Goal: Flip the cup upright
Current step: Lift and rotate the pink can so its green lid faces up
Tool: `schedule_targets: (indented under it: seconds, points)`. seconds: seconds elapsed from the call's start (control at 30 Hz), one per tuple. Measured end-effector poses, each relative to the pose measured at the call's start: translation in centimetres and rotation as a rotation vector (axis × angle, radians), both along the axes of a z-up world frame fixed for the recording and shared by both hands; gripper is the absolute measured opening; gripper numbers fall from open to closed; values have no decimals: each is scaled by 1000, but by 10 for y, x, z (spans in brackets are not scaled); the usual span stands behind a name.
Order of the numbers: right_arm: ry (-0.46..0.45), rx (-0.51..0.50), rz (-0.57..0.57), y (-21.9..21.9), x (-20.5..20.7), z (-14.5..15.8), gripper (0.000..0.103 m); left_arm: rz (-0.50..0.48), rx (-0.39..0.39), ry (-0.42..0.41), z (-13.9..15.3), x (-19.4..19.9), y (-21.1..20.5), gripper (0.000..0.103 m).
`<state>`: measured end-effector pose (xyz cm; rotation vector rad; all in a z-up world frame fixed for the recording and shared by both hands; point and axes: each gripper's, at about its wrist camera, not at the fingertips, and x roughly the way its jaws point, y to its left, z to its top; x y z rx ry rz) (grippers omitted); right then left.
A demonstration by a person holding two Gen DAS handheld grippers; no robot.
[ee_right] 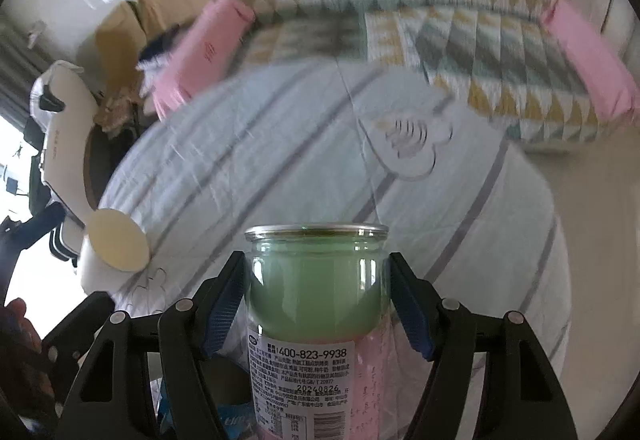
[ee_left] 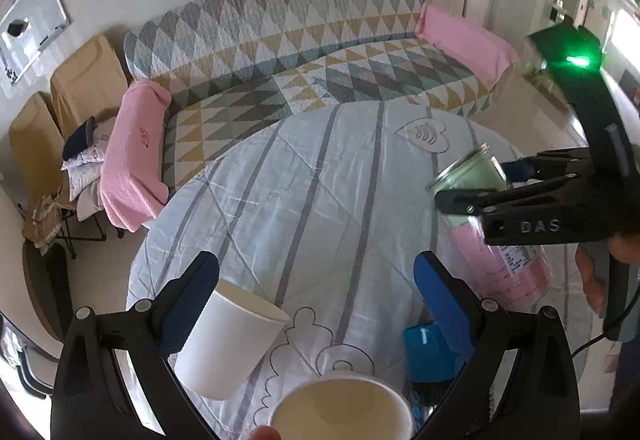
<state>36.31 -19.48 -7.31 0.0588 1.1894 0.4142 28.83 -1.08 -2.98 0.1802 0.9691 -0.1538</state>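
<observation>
A white paper cup (ee_left: 228, 340) stands mouth up and tilted by the left finger (ee_left: 188, 304) of my left gripper (ee_left: 316, 300), which is open and empty. A second cup (ee_left: 340, 412) sits mouth up at the bottom edge, just below the gripper. In the right wrist view a cup (ee_right: 116, 244) shows at the left with its cream inside facing the camera. My right gripper (ee_right: 316, 300) is shut on a glass jar (ee_right: 316, 300) with green and pink contents and a white label. That jar also shows in the left wrist view (ee_left: 472, 176), tilted, held above the table.
The round table wears a pale blue striped quilted cloth (ee_left: 320, 200). A blue object (ee_left: 428, 356) lies by my left gripper's right finger. A sofa with a triangle-pattern cover (ee_left: 300, 52) and pink cushions stands beyond. Cardboard boxes (ee_left: 80, 80) stand at the left.
</observation>
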Motion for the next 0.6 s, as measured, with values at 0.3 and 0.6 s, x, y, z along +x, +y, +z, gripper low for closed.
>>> schedule_targets:
  seconds: [0.3,0.6]
  points:
    - [-402,58,-90,-23,-86,37,71,35,-64,-50,13,-39,18,99]
    - [-644,61,-119,-23,-166,38,71,63,-116,-82,18,-82,30,99]
